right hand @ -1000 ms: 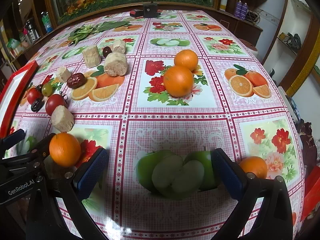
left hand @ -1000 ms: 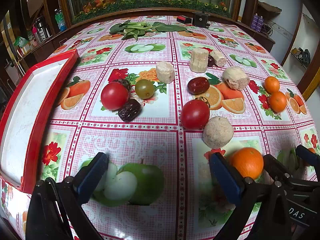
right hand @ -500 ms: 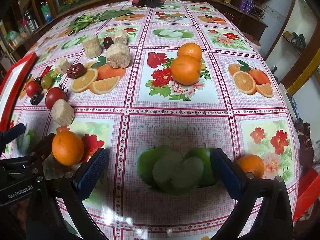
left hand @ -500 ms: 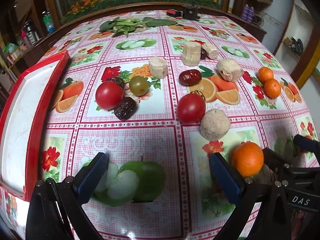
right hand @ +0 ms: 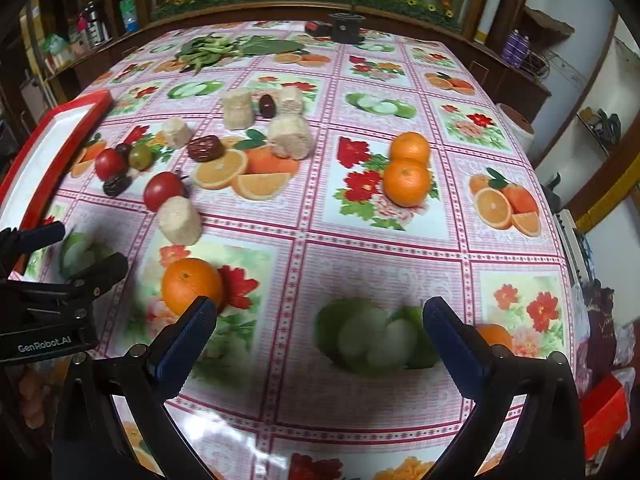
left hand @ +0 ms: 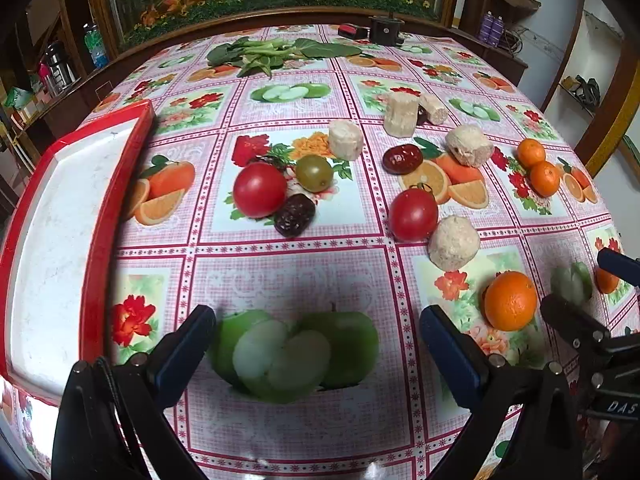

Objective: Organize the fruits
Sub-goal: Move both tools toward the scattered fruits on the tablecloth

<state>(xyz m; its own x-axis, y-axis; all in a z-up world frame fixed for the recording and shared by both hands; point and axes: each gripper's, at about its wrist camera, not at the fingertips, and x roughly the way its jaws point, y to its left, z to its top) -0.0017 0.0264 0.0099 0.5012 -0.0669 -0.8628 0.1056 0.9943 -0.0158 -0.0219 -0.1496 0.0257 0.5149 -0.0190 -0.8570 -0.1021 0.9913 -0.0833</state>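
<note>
Left gripper [left hand: 316,344] fingers wide apart, nothing between, above desk with pink fruit-print oilcloth [left hand: 288,272]. Right gripper [right hand: 320,336] fingers also wide, nothing held. Round orange citrus fruit with dimpled peel [right hand: 192,286] lies on desk just beside right gripper's left finger. Likely firm, light, a little slippery; rolls easily. Take across widest middle, moderate squeeze. Glossy red tomato [left hand: 413,214] probably softer, bruises. Red-rimmed white tray [left hand: 60,232] at desk's left edge, holds no fruit yet.
</note>
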